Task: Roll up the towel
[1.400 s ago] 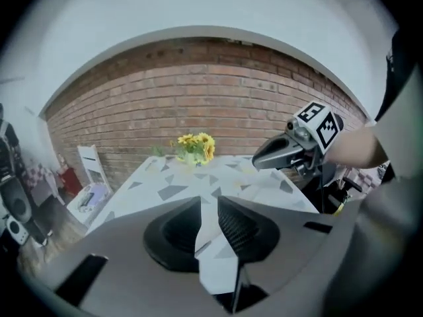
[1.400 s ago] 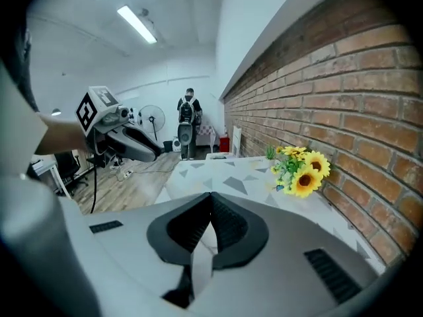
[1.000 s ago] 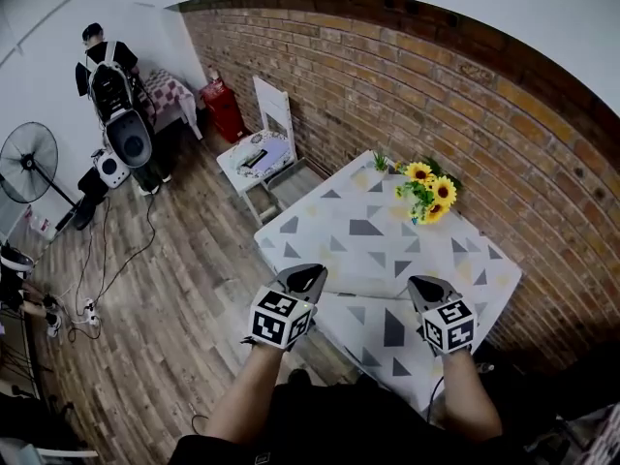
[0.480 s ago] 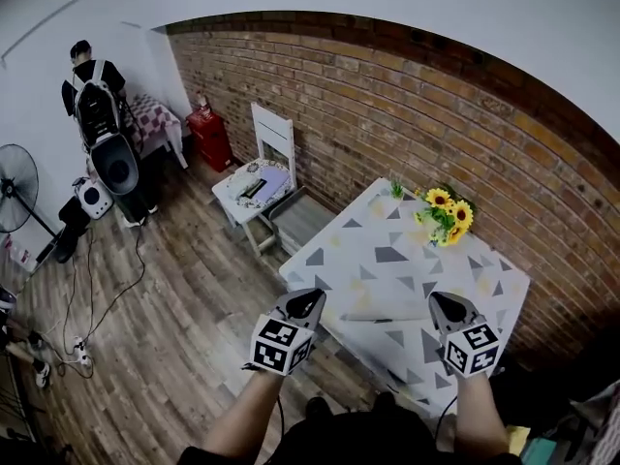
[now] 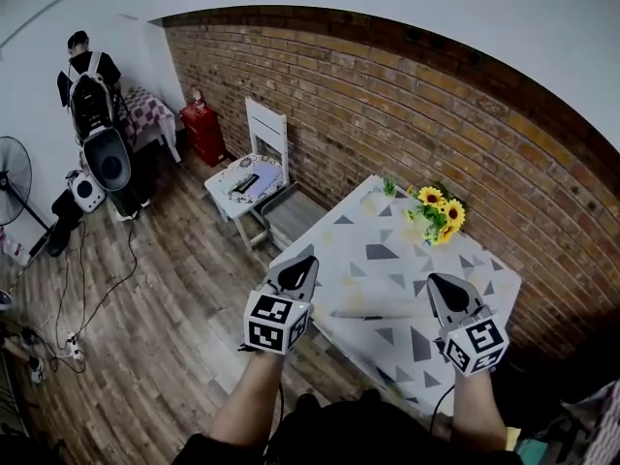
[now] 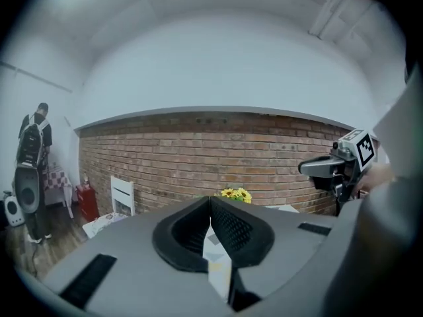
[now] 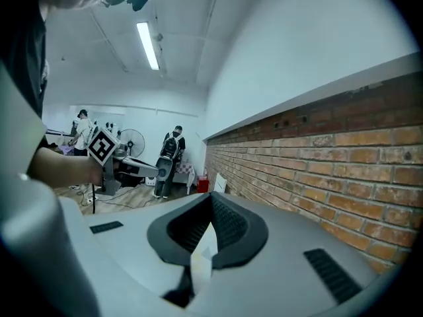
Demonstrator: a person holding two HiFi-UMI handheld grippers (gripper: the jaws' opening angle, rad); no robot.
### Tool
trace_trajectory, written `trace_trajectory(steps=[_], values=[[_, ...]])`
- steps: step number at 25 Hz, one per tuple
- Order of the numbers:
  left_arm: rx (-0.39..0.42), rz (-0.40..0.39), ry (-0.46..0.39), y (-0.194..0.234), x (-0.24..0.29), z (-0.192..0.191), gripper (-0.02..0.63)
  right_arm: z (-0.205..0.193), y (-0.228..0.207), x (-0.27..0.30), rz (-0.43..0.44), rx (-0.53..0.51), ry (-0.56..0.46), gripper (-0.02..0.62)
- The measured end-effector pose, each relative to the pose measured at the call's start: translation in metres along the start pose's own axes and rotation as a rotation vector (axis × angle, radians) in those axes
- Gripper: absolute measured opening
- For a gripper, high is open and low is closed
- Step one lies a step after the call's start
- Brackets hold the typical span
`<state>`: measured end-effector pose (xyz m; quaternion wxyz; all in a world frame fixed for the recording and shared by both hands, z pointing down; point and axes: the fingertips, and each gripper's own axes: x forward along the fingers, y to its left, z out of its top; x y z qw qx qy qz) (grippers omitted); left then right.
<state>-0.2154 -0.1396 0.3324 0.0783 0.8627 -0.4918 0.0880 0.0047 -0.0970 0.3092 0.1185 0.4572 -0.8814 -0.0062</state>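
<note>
Your left gripper [image 5: 298, 274] and right gripper [image 5: 446, 294] hang clenched, empty, over the bench's [image 5: 387, 231] near edge; towel indistinct. Next, likely: open both, descend.

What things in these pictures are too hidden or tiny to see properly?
Head view: black standing fan, cut off by the left edge.
Head view: dark item on the white wooden chair, too small to identify.
Left gripper view: white triangle-patterned towel, mostly hidden behind the left gripper.
</note>
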Motion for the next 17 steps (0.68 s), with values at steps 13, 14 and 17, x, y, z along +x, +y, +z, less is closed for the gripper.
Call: trace_trajectory(steps=[13,14,17], values=[[-0.005,0.108,0.017,-0.077,0.028,-0.011,0.021,-0.049,-0.073,-0.050,0.079,0.076,-0.007,0.014],[-0.002,0.109,0.016,-0.085,0.031,-0.011,0.021,-0.052,-0.079,-0.054,0.082,0.079,-0.005,0.014],[0.006,0.103,0.023,-0.109,0.039,-0.012,0.021,-0.061,-0.096,-0.065,0.089,0.096,-0.004,0.014]])
